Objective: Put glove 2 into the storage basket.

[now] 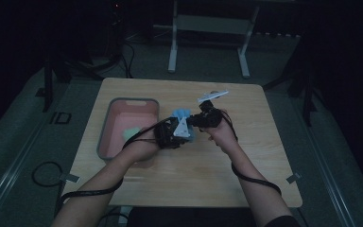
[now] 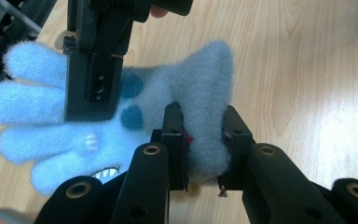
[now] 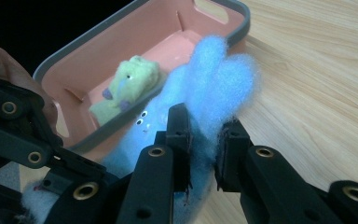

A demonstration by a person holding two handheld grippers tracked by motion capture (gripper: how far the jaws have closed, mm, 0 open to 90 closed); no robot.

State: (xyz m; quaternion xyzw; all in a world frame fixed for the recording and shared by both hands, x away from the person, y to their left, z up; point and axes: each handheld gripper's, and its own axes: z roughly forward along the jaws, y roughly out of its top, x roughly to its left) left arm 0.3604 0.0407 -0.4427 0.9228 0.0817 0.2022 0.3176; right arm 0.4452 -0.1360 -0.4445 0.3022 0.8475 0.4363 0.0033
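From above, a fluffy blue glove [image 1: 182, 115] is being held mid-desk [image 1: 260, 156] between both hand-held grippers, just beside a pink bin [image 1: 105, 137].

In the left gripper view, its cuff is being pinched by the left hand-held gripper [image 2: 204, 135].

In the right gripper view, its fingers are being clamped by the right hand-held gripper [image 3: 204, 140]; bare desk is lying open alongside.

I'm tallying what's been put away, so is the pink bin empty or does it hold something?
Not empty. The pink bin holds one yellow-green plush item lying on its floor. The blue fuzzy glove is outside it, gripped by both tools.
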